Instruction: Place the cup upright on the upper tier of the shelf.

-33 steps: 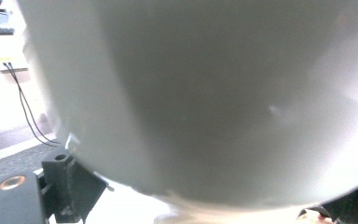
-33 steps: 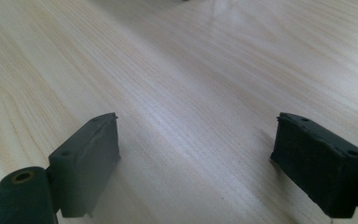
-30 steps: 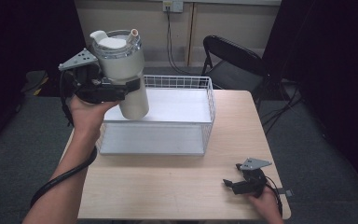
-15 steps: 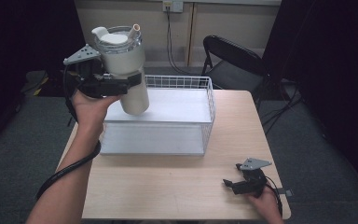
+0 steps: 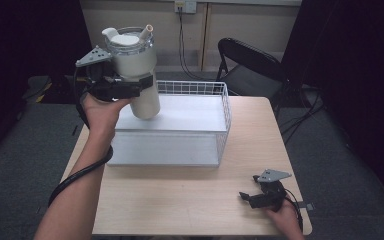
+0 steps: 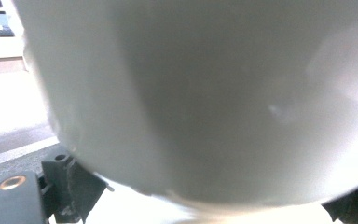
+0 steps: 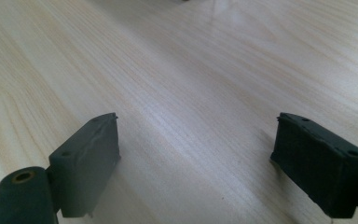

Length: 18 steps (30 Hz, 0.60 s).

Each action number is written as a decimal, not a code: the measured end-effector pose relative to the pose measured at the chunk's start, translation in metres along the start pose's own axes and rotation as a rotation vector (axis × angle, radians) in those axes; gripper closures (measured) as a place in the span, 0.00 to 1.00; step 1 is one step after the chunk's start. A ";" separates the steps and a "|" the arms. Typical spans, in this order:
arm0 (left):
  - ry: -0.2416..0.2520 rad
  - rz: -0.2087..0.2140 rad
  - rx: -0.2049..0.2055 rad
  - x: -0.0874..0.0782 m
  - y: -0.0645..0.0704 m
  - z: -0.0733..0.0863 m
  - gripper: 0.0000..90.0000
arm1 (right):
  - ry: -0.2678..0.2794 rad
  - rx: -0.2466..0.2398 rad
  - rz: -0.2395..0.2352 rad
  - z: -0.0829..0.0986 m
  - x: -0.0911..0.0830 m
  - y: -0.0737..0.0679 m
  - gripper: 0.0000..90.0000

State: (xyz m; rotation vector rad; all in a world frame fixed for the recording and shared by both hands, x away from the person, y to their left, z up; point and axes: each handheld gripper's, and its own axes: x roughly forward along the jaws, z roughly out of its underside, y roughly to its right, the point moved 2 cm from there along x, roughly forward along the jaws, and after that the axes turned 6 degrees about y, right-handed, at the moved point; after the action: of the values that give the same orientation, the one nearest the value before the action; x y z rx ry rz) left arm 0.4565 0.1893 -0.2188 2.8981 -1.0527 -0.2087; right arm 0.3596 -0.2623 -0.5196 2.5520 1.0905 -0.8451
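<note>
Tumbler, a tall cream one with a clear lid and a spout, hangs in the air above the back left corner of the white wire basket, tilted a little with its base toward the basket floor. Left gripper clamps it around the middle, jaws closed against its sides; in the left gripper view its pale wall sits right against the camera. Right gripper rests low on the table near its front right edge, jaws spread wide and holding nothing, bare wood between them.
</note>
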 end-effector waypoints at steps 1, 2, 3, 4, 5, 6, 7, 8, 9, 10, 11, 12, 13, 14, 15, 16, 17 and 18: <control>0.000 0.000 0.000 0.000 0.000 0.000 0.11 | 0.000 0.000 0.000 0.000 0.000 0.000 0.15; 0.000 -0.004 0.000 0.000 -0.001 0.000 0.11 | 0.000 0.000 0.000 0.000 0.000 0.000 0.15; 0.002 -0.008 -0.005 0.001 -0.003 0.001 0.11 | 0.000 0.000 0.000 0.000 0.000 0.000 0.15; 0.002 -0.008 -0.005 0.001 -0.003 0.001 0.11 | 0.000 0.000 0.000 0.000 0.000 0.000 0.15; 0.003 -0.012 -0.006 0.002 -0.003 0.002 0.11 | 0.000 0.000 0.000 0.000 0.000 0.000 0.15; 0.004 -0.015 -0.006 0.002 -0.004 0.003 0.11 | 0.000 0.000 0.000 0.000 0.000 0.000 0.15; 0.004 -0.020 -0.004 0.003 -0.005 0.003 0.11 | 0.000 0.000 0.000 0.000 0.000 0.000 0.15; 0.005 -0.022 -0.004 0.003 -0.005 0.004 0.11 | -0.001 0.001 0.000 0.000 0.000 0.000 0.15; 0.003 -0.026 -0.005 0.004 -0.006 0.005 0.11 | 0.000 0.000 0.000 0.000 0.000 0.000 0.15; 0.003 -0.026 -0.005 0.004 -0.006 0.005 0.11 | -0.001 0.002 0.001 0.000 0.000 0.000 0.15; 0.008 -0.029 -0.007 0.005 -0.007 0.006 0.11 | 0.000 0.000 0.001 0.000 0.000 0.000 0.15; 0.008 -0.029 -0.007 0.005 -0.007 0.006 0.11 | 0.000 0.000 0.001 0.000 0.000 0.000 0.15; 0.010 -0.031 -0.008 0.006 -0.008 0.006 0.11 | -0.001 0.001 0.000 0.000 0.000 0.000 0.15; 0.013 -0.034 -0.010 0.006 -0.009 0.006 0.11 | -0.001 0.002 0.000 0.000 0.000 0.000 0.15; 0.013 -0.032 -0.010 0.007 -0.009 0.006 0.11 | 0.000 0.001 0.001 0.000 0.000 0.000 0.15; 0.012 -0.029 -0.009 0.008 -0.010 0.006 0.11 | -0.001 0.001 0.001 0.000 0.000 0.000 0.15; 0.011 -0.032 -0.009 0.008 -0.010 0.007 0.11 | -0.001 0.001 0.001 0.000 0.000 0.000 0.15; 0.010 -0.032 -0.007 0.009 -0.011 0.007 0.11 | -0.001 0.002 0.001 0.000 0.000 0.000 0.15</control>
State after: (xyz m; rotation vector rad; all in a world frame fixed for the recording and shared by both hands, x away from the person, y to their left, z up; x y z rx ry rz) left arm 0.4692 0.1916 -0.2275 2.9082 -1.0026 -0.1981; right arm 0.3594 -0.2622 -0.5195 2.5525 1.0892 -0.8477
